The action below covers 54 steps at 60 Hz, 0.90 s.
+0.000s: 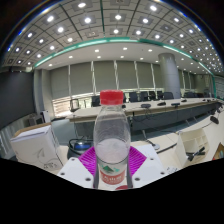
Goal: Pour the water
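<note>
A clear plastic water bottle (112,140) with a red cap and a green-and-red label stands upright between my two fingers, raised above the desks. My gripper (112,166) is shut on the bottle, with the purple pads (87,158) pressing its lower body from both sides. The bottle's base is hidden below the fingers. Water fills most of the bottle.
This is a large meeting room with long desks (165,108) and dark chairs (150,97) beyond the bottle. A white box-like object (35,145) sits to the left. White surfaces (190,145) lie to the right. Curtained windows (110,75) line the far wall.
</note>
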Each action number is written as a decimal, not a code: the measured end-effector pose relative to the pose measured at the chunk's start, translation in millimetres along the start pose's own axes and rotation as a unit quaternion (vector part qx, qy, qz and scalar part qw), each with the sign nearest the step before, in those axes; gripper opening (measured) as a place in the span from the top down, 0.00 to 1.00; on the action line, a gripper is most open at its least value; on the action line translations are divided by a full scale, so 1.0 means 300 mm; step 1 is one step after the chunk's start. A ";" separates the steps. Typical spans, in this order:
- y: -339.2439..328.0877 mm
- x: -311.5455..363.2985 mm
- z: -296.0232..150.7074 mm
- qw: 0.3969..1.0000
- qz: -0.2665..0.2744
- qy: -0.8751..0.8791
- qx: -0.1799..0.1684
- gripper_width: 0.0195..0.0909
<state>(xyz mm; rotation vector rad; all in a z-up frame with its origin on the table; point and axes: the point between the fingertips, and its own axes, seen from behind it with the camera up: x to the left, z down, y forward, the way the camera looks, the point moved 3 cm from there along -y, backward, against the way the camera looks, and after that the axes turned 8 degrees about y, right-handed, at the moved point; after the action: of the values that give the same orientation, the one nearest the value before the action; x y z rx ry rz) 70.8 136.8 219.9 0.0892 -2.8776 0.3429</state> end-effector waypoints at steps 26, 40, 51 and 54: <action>0.098 -0.191 0.373 0.998 0.020 -0.047 0.045 0.73; 0.069 -0.191 0.396 0.996 0.044 -0.027 0.071 0.16; -0.040 -0.171 0.339 0.993 0.074 -0.013 0.093 0.07; -0.098 -0.148 0.313 0.992 0.083 -0.020 0.096 0.07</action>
<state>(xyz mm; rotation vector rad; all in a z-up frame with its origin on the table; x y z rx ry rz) 94.6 87.3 127.0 -0.1118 -2.8901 0.6574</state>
